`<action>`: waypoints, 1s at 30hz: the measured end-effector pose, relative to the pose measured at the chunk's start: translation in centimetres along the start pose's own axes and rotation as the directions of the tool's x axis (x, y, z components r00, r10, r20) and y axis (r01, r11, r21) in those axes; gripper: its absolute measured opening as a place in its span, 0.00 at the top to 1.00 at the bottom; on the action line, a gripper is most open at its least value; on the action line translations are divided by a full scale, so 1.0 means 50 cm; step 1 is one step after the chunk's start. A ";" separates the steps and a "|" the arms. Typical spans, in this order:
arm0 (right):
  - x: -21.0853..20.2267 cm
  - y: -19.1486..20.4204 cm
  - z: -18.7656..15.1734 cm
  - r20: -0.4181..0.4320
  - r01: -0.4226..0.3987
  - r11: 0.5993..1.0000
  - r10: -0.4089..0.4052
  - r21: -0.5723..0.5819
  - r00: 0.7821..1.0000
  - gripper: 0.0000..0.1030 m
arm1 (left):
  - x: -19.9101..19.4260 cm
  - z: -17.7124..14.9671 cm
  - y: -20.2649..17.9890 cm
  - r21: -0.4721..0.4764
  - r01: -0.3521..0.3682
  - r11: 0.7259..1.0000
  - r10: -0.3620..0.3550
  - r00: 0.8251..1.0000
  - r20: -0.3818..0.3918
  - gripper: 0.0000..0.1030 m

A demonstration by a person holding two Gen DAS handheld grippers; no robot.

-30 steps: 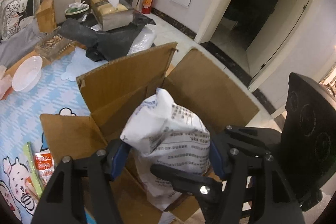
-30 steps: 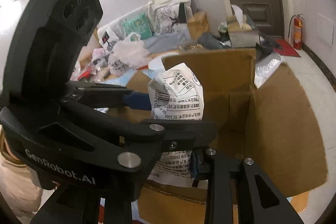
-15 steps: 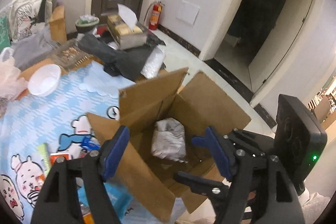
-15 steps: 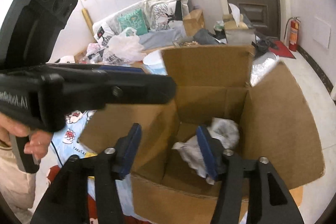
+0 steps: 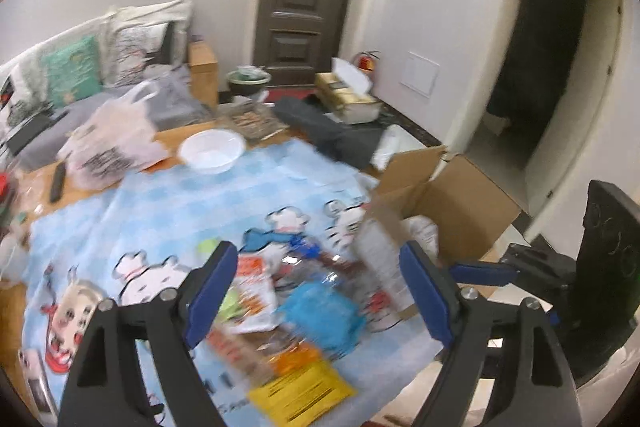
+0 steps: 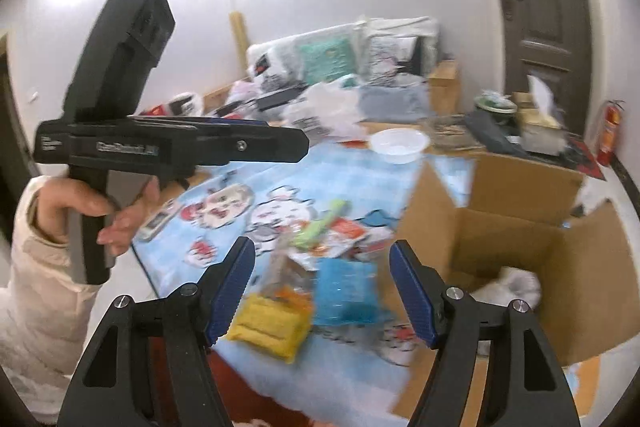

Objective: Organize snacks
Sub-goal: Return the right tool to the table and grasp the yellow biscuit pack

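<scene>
An open cardboard box (image 5: 460, 203) (image 6: 516, 227) stands at the table's right end with a white printed snack bag (image 6: 512, 283) (image 5: 420, 231) lying inside. Loose snacks lie on the blue cartoon tablecloth: a yellow pack (image 5: 304, 395) (image 6: 272, 323), a blue pack (image 5: 320, 311) (image 6: 348, 291), a red-and-white pack (image 5: 252, 287) and a green stick (image 6: 320, 223). My left gripper (image 5: 320, 291) is open and empty above the snack pile. My right gripper (image 6: 322, 291) is open and empty above the same pile. The left gripper's body (image 6: 160, 143) shows in the right wrist view.
A white bowl (image 5: 212, 151) (image 6: 398, 145) and a white plastic bag (image 5: 112, 143) sit further back on the table. A black remote (image 5: 58, 181) lies at the left. A tissue box (image 5: 348, 95), a dark bag and a sofa with cushions stand beyond.
The white bag was let go and dropped into the box. Both grippers opened, pulled back from the box and swung left over the snack pile.
</scene>
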State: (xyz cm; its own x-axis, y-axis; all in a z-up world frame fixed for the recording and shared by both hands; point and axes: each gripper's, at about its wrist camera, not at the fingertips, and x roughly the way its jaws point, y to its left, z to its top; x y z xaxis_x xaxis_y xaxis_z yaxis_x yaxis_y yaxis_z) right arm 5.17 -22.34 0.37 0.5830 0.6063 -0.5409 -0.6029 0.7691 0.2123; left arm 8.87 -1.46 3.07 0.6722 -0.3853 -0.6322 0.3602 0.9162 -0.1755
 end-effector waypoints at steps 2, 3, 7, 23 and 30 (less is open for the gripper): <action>0.021 0.031 -0.006 -0.020 -0.053 0.998 0.053 -0.015 0.998 0.35 | -0.012 -0.036 0.035 -0.022 -0.011 1.000 0.011 1.000 0.004 0.22; 0.031 0.044 -0.011 -0.031 -0.068 0.997 0.068 -0.018 0.997 0.35 | -0.015 -0.055 0.052 -0.028 -0.020 0.999 0.021 1.000 0.006 0.22; 0.089 0.095 -0.042 -0.103 -0.110 0.993 0.106 -0.033 0.989 0.35 | -0.014 -0.139 0.110 -0.036 -0.066 0.997 0.066 0.998 -0.010 0.21; 0.276 0.112 -0.230 -0.397 -0.050 0.986 -0.016 -0.157 0.918 0.36 | 0.049 -0.326 0.202 -0.133 -0.042 0.990 0.028 0.994 -0.104 0.21; 0.311 0.110 -0.223 -0.399 -0.046 0.983 -0.030 -0.179 0.916 0.42 | 0.060 -0.330 0.204 -0.146 -0.038 0.989 0.022 0.994 -0.109 0.21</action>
State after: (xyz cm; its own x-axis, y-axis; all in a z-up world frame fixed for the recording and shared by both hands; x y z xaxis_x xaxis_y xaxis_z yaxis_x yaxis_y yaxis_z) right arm 4.84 -10.93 -15.95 0.3350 0.4515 -0.8270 -0.7167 0.6919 0.0874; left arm 3.89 8.52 -13.05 0.6059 -0.3504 -0.7142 0.2360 0.9365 -0.2593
